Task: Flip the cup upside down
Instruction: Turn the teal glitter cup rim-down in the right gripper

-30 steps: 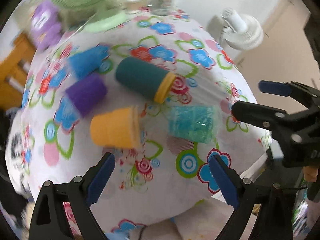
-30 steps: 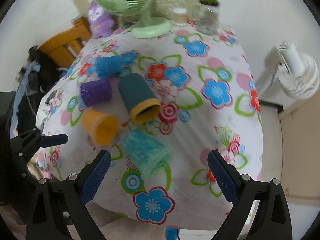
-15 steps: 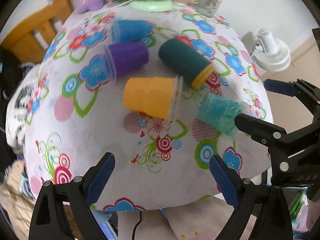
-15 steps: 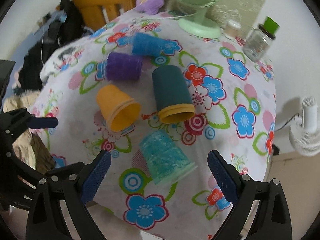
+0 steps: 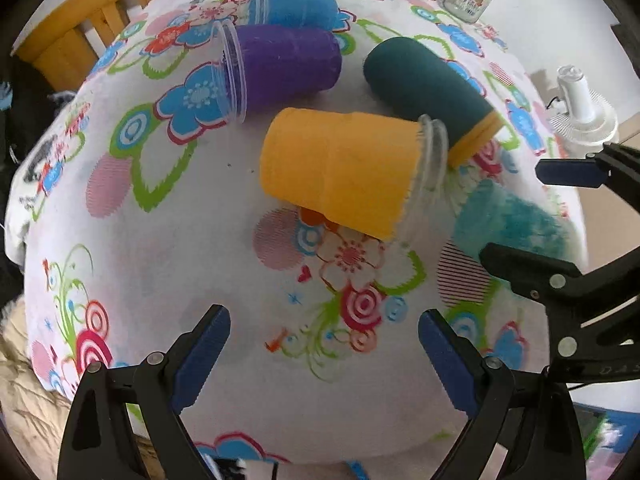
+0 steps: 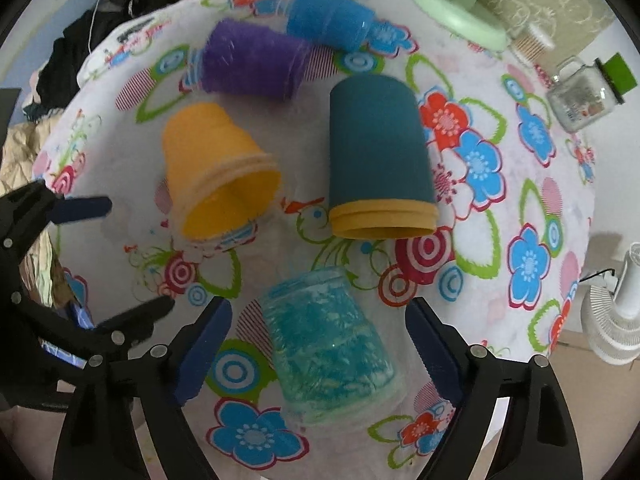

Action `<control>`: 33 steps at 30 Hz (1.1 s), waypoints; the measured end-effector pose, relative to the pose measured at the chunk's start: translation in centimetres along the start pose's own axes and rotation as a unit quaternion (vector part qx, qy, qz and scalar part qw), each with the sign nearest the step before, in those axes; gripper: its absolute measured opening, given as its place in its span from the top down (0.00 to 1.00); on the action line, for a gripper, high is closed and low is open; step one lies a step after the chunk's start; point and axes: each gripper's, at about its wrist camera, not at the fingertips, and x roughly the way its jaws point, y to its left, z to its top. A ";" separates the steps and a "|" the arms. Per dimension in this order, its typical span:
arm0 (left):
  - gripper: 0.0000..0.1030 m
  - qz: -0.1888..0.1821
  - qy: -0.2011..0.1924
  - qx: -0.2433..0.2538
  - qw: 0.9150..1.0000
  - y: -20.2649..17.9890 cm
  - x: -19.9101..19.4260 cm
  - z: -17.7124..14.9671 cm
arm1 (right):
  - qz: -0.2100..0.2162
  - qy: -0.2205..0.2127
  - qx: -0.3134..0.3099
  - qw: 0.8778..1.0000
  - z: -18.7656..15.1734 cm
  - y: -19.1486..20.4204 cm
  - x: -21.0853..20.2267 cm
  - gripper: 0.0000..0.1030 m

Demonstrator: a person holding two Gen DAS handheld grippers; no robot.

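Observation:
Several cups lie on their sides on a flowered tablecloth (image 5: 160, 264). An orange cup (image 5: 340, 172) lies ahead of my open left gripper (image 5: 324, 344), its mouth to the right. A glittery turquoise cup (image 6: 332, 344) lies between the open jaws of my right gripper (image 6: 318, 336), untouched; it also shows in the left wrist view (image 5: 512, 224). A dark teal cup with a yellow rim (image 6: 380, 160), a purple cup (image 6: 252, 60) and a blue cup (image 6: 328, 16) lie farther back. The orange cup (image 6: 216, 176) shows its open mouth in the right wrist view.
A green fan base (image 6: 456, 16) and a glass jar with a green lid (image 6: 584, 96) stand at the far edge. A white floor fan (image 6: 616, 320) stands right of the table. A wooden chair (image 5: 84, 40) is at the far left.
Both grippers have moved closer to the table. The orange cup looms larger before the left gripper, and the turquoise cup now lies between the right gripper's jaws.

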 end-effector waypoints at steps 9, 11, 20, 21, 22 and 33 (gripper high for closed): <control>0.07 0.018 0.006 0.017 1.000 -0.3 2.1 0.5 | 0.006 0.041 -0.006 0.999 0.3 -0.3 3.1 0.24; 0.06 0.015 0.010 0.014 1.000 -0.2 2.4 0.5 | 0.009 0.049 -0.008 0.999 0.3 -0.1 3.7 0.28; 0.07 0.015 0.012 0.017 1.000 0.0 2.9 1.6 | 0.021 0.050 -0.013 0.998 -0.1 0.9 4.7 0.38; 0.06 0.014 0.012 0.019 1.000 -0.1 2.9 1.7 | 0.021 0.047 -0.010 0.999 -0.2 1.0 4.6 0.39; 0.07 0.015 0.011 0.021 1.000 -0.1 2.8 1.8 | 0.022 0.043 -0.007 0.999 -0.2 0.9 4.4 0.39; 0.07 0.006 -0.011 0.045 0.999 0.8 -2.4 3.3 | 0.022 -0.047 0.063 0.997 -0.4 -0.5 -2.2 0.39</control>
